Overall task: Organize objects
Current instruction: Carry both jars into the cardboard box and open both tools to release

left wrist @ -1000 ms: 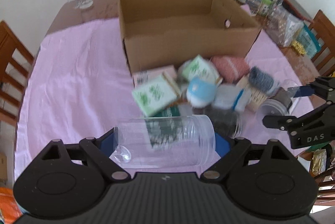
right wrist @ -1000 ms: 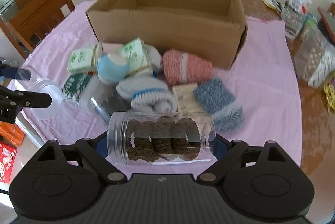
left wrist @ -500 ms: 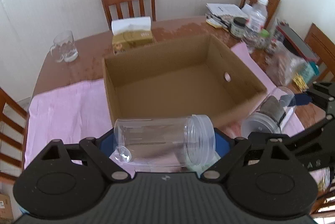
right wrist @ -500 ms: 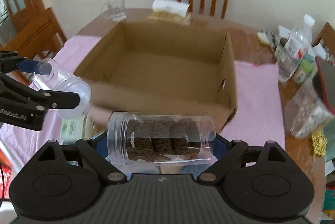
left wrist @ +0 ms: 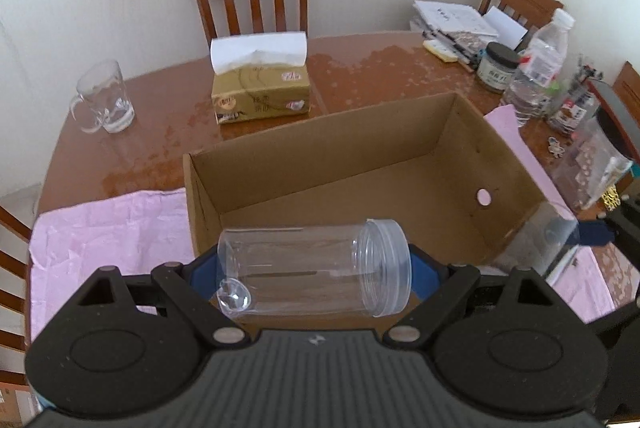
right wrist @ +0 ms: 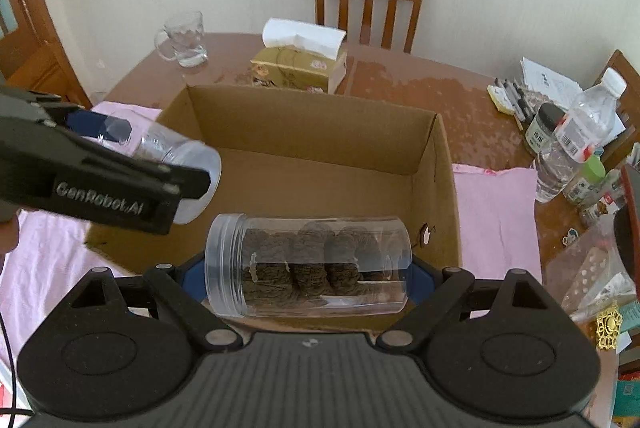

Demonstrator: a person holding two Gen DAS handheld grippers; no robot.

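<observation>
My left gripper (left wrist: 314, 270) is shut on an empty clear plastic jar (left wrist: 304, 252), held sideways with its wide mouth to the right. My right gripper (right wrist: 307, 274) is shut on a second clear jar (right wrist: 312, 260), also sideways, holding brown knitted pieces. Both jars hang over the near edge of an open, empty cardboard box (left wrist: 320, 148) (right wrist: 312, 124). In the right wrist view the left gripper (right wrist: 120, 184) and its empty jar (right wrist: 184, 156) come in from the left over the box. The right gripper's finger (left wrist: 600, 232) shows at the right edge of the left wrist view.
The box sits on a pink cloth (left wrist: 108, 228) on a brown table. Behind it stand a tissue box (left wrist: 260, 88) and a glass mug (left wrist: 104, 100). A water bottle (left wrist: 540, 64), a dark-lidded jar (left wrist: 498, 68), papers and bags crowd the right side. Wooden chairs surround the table.
Both grippers have carried their jars forward from above the pile of small objects to above the box. The pile has dropped out of view and the box interior now fills the middle.
</observation>
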